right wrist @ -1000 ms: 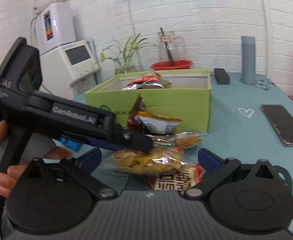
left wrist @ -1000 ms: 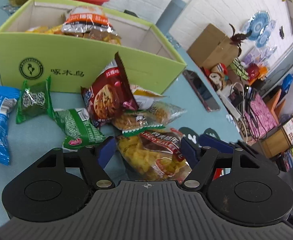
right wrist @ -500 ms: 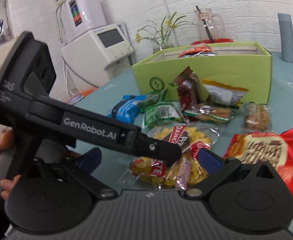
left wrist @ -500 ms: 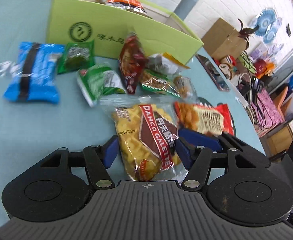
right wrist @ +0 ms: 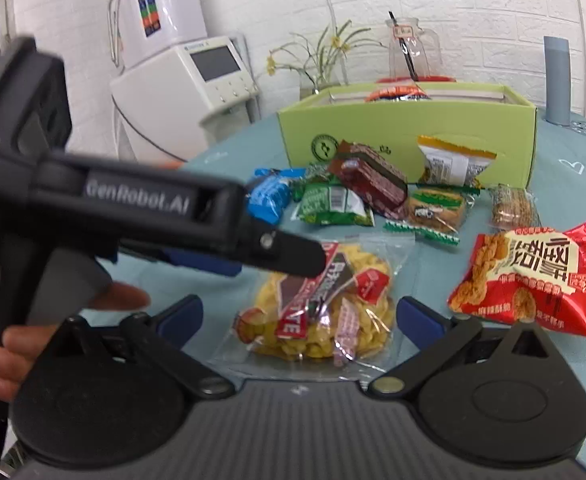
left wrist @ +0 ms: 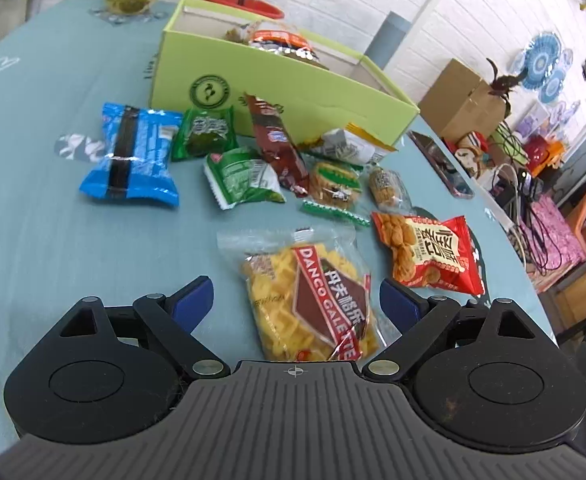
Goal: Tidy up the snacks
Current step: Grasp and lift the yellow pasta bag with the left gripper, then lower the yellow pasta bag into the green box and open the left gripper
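On the teal tablecloth (left wrist: 33, 220), the largest item is the green cardboard box (left wrist: 277, 92), open-topped and standing at the far side. It already holds at least one orange-and-silver packet (left wrist: 281, 40), so I judge it to be the collecting bin for the task.

Loose snacks lie spread in front of the box's near wall, presumably staged there within reach. The blue wafer pack (left wrist: 133, 156) lies furthest left. Beside it are a dark green packet (left wrist: 205, 132) and a lighter green packet (left wrist: 241, 178). A maroon biscuit pack (left wrist: 277, 140) leans toward the box, and a white-and-yellow pouch (left wrist: 349, 146) leans against the box wall. A small cracker pack (left wrist: 333, 186) and a tiny clear-wrapped bar (left wrist: 387, 188) lie further right. The red crisp bag (left wrist: 429, 252) lies flat on the right, apart from the cluster.

Nearest of all is the yellow galette bag (left wrist: 313, 300), flat on the cloth and well short of the box. It seems to be the piece in hand.

Left gripper (left wrist: 295, 300): jaws opening, now wide. The galette bag lies between the blue pads (left wrist: 193, 300), which stand clear of it on both sides. It looks released, not gripped.

Right gripper (right wrist: 299, 316): jaws spread wide around the same bag, seen from the other side. Neither pad presses the wrapper, and nothing is held. A hand (right wrist: 9, 356) on the left tool's handle shows at the edge of the right wrist view.
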The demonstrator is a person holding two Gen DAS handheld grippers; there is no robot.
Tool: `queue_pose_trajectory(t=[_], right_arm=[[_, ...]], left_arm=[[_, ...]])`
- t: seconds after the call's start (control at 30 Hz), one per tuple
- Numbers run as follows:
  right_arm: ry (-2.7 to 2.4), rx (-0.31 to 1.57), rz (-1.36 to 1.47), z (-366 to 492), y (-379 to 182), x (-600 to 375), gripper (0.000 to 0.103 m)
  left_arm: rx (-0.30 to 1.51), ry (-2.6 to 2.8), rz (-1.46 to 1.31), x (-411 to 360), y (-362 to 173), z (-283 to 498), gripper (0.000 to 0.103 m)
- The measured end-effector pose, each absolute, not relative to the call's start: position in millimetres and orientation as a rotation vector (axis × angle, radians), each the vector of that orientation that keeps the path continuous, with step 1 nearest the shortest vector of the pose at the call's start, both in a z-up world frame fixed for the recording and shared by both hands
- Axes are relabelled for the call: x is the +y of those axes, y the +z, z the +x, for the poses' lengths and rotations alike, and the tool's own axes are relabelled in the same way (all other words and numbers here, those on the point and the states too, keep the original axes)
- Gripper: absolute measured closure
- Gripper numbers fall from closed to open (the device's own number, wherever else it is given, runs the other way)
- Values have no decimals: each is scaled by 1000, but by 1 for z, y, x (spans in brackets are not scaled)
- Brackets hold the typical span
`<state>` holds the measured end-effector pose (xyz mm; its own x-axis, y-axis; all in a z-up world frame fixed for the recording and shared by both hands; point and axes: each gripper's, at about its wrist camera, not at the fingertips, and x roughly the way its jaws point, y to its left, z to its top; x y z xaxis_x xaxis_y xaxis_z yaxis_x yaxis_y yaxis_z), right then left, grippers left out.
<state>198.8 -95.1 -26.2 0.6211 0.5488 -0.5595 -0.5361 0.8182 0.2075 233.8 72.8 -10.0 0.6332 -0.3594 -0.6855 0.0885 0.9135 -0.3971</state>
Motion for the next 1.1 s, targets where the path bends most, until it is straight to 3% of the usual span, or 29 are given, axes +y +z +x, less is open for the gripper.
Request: queue_pose_trajectory(t=[0.33,0.37,0.47,0.77,0.93,1.1], right_arm=[[606,674,-80,205,-39,-75,1],[601,659,-93,203,-39,-75,11],[611,648,-104,200,-37,-78,20],[593,465,-117,218,22,-94,23],[545,369,-168,286,57,-107,22],[509,388,-141,375,65,-124,21]], left_arm=[[878,-292,-311,65,-23,239,38],[874,-285,-312,66,-23,238,44],[872,-281,-357,71,-22,236,51],[695,-318,-315,57,50,259,51],[611,-345,-275,39,90,335,51],[596,-352,-310,28,91,425,51]])
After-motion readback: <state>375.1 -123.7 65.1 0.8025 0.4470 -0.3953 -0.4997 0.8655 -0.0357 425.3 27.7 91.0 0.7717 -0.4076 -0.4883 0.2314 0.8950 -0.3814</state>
